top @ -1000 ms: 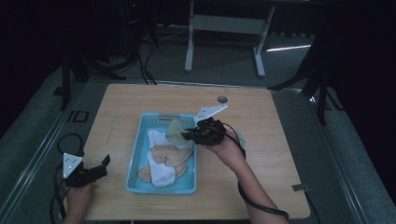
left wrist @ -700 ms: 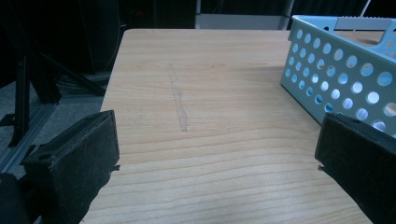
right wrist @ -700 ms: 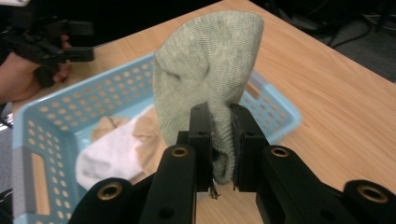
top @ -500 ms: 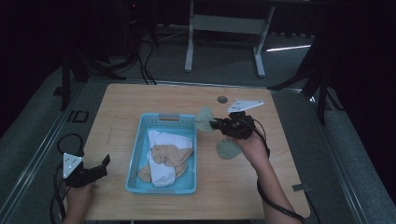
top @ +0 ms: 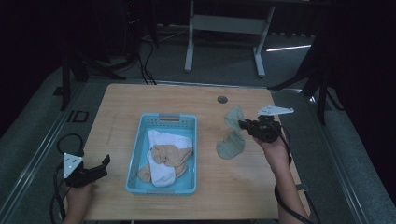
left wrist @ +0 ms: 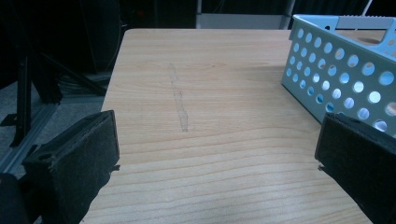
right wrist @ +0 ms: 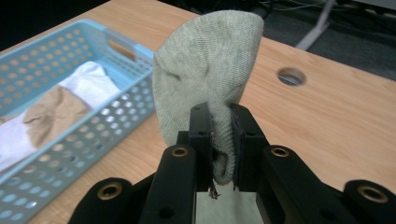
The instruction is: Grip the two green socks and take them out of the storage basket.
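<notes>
A grey-green sock [top: 232, 135] hangs from my right gripper [top: 243, 124], which is shut on it to the right of the basket; its lower end touches the table. In the right gripper view the sock [right wrist: 205, 74] bulges up above the pinching jaws of that gripper [right wrist: 220, 135]. A light blue perforated basket [top: 184, 122] in the middle of the table holds white socks [top: 164, 140] and a tan sock [top: 170, 154]. My left gripper [top: 102, 165] stands open at the table's front left corner, with bare wood between its pads [left wrist: 77, 161].
The wooden table [top: 140, 100] has a round cable hole [top: 222, 99] at the back right. In the left gripper view the basket's wall [left wrist: 336, 70] stands to the right. Cables and metal stand legs lie on the dark floor behind the table.
My right gripper has carried the grey-green sock out of the basket and to the right, over bare table. The left gripper has stayed put.
</notes>
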